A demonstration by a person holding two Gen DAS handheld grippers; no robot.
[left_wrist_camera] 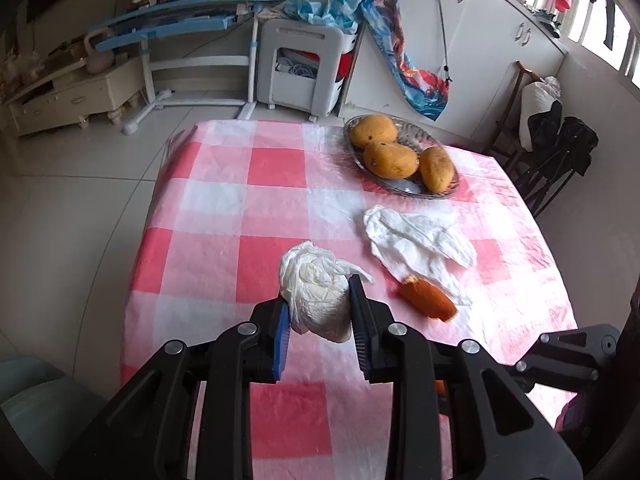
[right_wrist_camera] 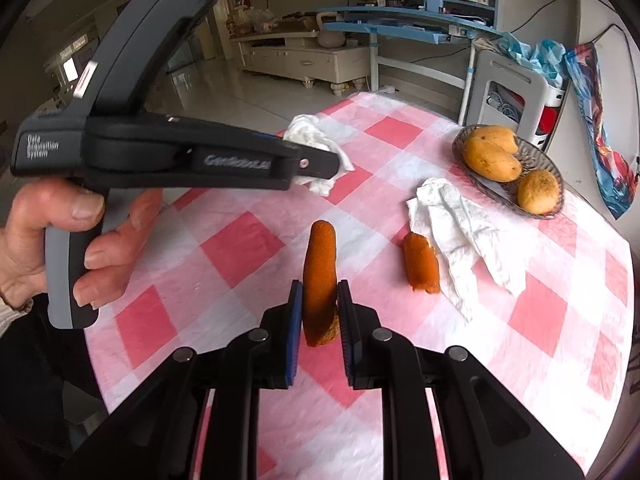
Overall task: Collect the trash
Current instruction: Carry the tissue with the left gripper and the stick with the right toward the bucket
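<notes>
A crumpled white tissue ball (left_wrist_camera: 316,292) is pinched between the blue pads of my left gripper (left_wrist_camera: 318,308), lifted just over the checked tablecloth (left_wrist_camera: 224,184). The same left gripper (right_wrist_camera: 320,166) shows from the side in the right wrist view, with the tissue ball (right_wrist_camera: 308,130) in its tips. My right gripper (right_wrist_camera: 320,304) is shut on a long orange peel strip (right_wrist_camera: 318,276) that stands upright between its pads. A second orange peel piece (right_wrist_camera: 420,264) lies on the cloth beside a flat white napkin (right_wrist_camera: 460,232); both also appear as peel (left_wrist_camera: 428,296) and napkin (left_wrist_camera: 416,240).
A glass dish (left_wrist_camera: 416,136) with three mangoes (left_wrist_camera: 390,158) stands at the table's far right. A hand (right_wrist_camera: 60,232) grips the left tool's handle. Beyond the table are tiled floor, a white plastic stool (left_wrist_camera: 308,68), a blue desk and a dark chair (left_wrist_camera: 552,148) at right.
</notes>
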